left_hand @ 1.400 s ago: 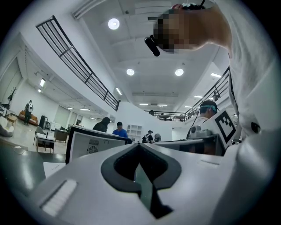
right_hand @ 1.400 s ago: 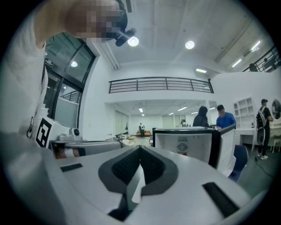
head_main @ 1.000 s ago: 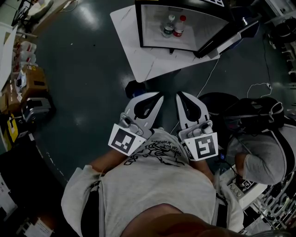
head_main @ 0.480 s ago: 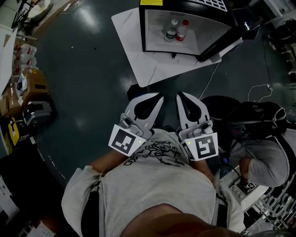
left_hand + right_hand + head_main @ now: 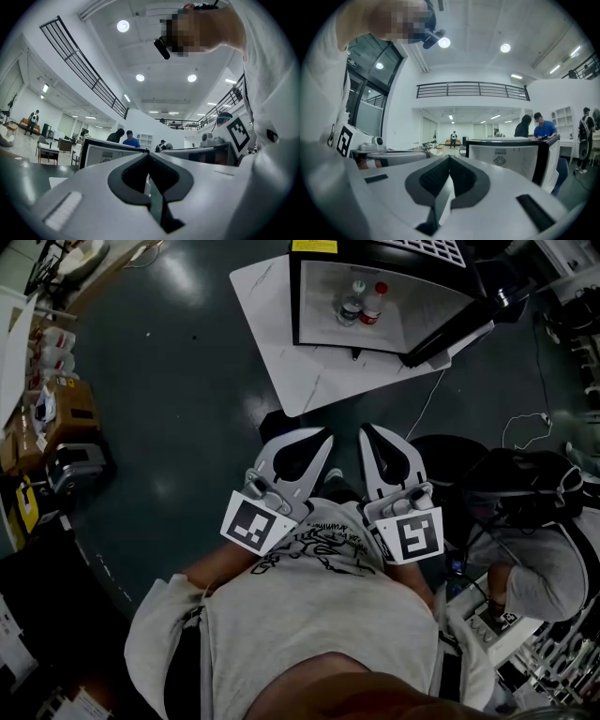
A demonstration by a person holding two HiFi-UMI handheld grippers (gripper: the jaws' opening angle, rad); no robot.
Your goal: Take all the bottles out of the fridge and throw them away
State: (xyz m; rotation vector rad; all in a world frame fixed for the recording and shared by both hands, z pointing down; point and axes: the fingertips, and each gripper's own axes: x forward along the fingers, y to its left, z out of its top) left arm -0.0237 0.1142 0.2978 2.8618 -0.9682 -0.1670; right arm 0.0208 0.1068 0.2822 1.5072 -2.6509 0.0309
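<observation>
A small black fridge [image 5: 309, 296] stands open on a white table [image 5: 281, 362] at the top of the head view. Inside it two clear bottles stand side by side, one with a white cap [image 5: 352, 302] and one with a red cap [image 5: 373, 302]. My left gripper [image 5: 325, 431] and right gripper [image 5: 364, 428] are held side by side close to my chest, well short of the table. Both point toward the fridge, shut and empty. The left gripper view shows its shut jaws with the fridge [image 5: 101, 152] behind; the right gripper view shows the fridge [image 5: 511, 157] too.
A dark round bin [image 5: 441, 451] and a black backpack [image 5: 525, 474] sit on the floor to my right, next to a seated person [image 5: 539, 563]. A white cable [image 5: 427, 395] runs from the table. Cardboard boxes [image 5: 61, 409] line the left side. The floor is dark green.
The fridge and table sit slightly higher and further right in the head view. Both grippers keep the same pose, shut.
</observation>
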